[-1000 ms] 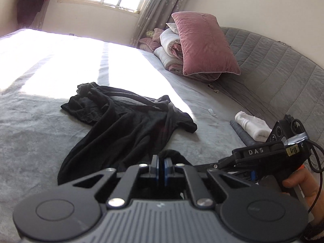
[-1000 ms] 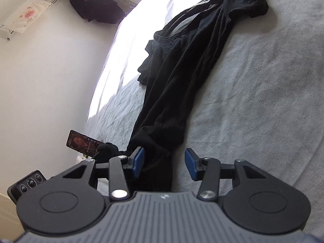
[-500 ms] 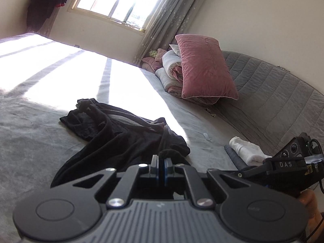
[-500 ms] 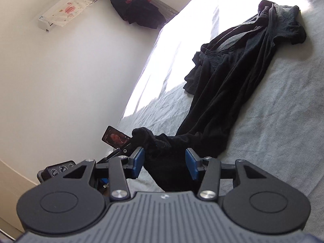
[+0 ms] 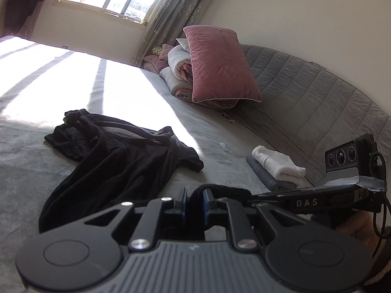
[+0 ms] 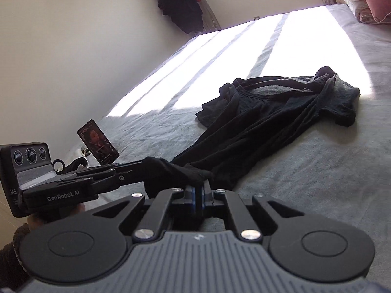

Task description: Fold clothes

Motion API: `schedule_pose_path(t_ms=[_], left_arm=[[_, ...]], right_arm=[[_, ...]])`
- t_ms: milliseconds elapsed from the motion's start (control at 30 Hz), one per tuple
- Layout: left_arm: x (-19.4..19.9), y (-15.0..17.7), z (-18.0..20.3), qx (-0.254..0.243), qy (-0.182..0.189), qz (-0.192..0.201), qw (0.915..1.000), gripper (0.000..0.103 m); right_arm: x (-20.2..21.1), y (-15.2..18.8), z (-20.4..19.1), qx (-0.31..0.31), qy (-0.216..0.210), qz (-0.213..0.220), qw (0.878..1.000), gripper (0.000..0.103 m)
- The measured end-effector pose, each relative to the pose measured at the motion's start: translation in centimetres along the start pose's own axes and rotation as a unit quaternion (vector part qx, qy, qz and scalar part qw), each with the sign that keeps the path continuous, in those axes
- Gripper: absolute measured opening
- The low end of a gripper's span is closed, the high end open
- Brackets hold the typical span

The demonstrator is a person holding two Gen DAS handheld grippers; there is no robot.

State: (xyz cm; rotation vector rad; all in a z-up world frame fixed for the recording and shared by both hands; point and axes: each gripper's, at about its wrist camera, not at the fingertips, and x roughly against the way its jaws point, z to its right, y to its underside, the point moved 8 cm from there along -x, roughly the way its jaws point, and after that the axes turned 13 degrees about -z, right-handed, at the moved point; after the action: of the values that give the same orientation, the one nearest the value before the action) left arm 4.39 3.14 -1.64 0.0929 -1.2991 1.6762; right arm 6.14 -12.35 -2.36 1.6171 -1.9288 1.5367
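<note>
1. A black garment (image 5: 117, 161) lies crumpled across the centre left of the left wrist view, on a grey bed (image 5: 36, 151). Its far end reaches the sunlit patch and its near hem runs to the bottom centre.
2. The left gripper (image 5: 193, 201) sits at the bottom centre of that view. Its blue-padded jaws are slightly parted with black fabric from the hem between them, so it grasps the garment.
3. In the right wrist view the right gripper (image 6: 198, 195) sits at the bottom centre, jaws clenched on a bunched corner of the same hem.
4. There, the garment (image 6: 268, 122) stretches from the bottom centre toward the upper right of the frame.
5. The two grippers hold the hem close together; each shows in the other's view, at the lower right and lower left.
6. A pink pillow (image 5: 217, 63) leans on rolled bedding in the upper centre of the left view.
7. Folded white and grey clothes (image 5: 278, 163) lie at the right, near the quilted headboard (image 5: 305, 97).
8. A phone (image 6: 97, 145) stands at the left of the right view.
</note>
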Motion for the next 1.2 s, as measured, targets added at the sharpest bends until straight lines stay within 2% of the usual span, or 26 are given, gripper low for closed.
schedule_pose_path(t_ms=[67, 167, 300, 467, 533, 667, 800, 967, 1033, 1067, 1100, 1167, 1200], left_arm=[[0.5, 0.1, -0.8, 0.006, -0.012, -0.003, 0.9999, 0.033], [1.0, 0.8, -3.3, 0.039, -0.045, -0.032, 0.9977, 0.041], [1.9, 1.9, -6.6, 0.085, -0.089, -0.07, 0.9899, 0.041], [4.2, 4.7, -11.4, 0.14, -0.138, -0.105, 0.9748, 0.041], [4.9, 6.1, -12.4, 0.156, -0.133, -0.119, 0.9715, 0.041], [5.2, 9.0, -12.3, 0.178, -0.092, -0.159, 0.9667, 0.039], [4.1, 10.6, -11.0, 0.172, -0.072, -0.191, 0.9636, 0.039], [2.9, 10.9, -9.0, 0.14, -0.07, -0.207, 0.9657, 0.038], [2.4, 11.0, -8.4, 0.131, -0.072, -0.214, 0.9654, 0.035], [2.1, 11.0, -8.2, 0.127, -0.076, -0.217, 0.9649, 0.016], [1.8, 11.1, -8.0, 0.123, -0.081, -0.22, 0.9643, 0.001], [1.8, 10.8, -7.7, 0.121, -0.094, -0.215, 0.9645, 0.001], [2.2, 10.4, -7.3, 0.114, -0.096, -0.205, 0.9673, 0.001]], right_arm=[[1.4, 0.1, 0.5, 0.014, 0.039, 0.007, 0.999, 0.006], [3.1, 0.6, 1.5, 0.032, 0.1, 0.007, 0.994, 0.006], [5.0, 1.8, 2.9, 0.043, 0.166, 0.008, 0.985, 0.006], [7.5, 3.6, 4.2, 0.048, 0.236, 0.013, 0.97, 0.004], [8.3, 4.4, 4.6, 0.049, 0.26, 0.015, 0.964, 0.004], [9.2, 5.9, 5.3, 0.05, 0.297, 0.013, 0.954, 0.003], [8.8, 7.6, 5.8, 0.053, 0.324, -0.002, 0.945, 0.003], [7.5, 8.9, 6.4, 0.051, 0.34, -0.019, 0.939, 0.003], [7.1, 9.3, 6.7, 0.05, 0.344, -0.023, 0.937, 0.003], [7.0, 9.4, 6.8, 0.049, 0.346, -0.024, 0.937, 0.003], [6.9, 9.4, 6.9, 0.047, 0.347, -0.025, 0.936, 0.003], [6.9, 9.5, 7.3, 0.044, 0.355, -0.024, 0.934, 0.003], [7.1, 9.3, 7.4, 0.043, 0.36, -0.02, 0.932, 0.003]])
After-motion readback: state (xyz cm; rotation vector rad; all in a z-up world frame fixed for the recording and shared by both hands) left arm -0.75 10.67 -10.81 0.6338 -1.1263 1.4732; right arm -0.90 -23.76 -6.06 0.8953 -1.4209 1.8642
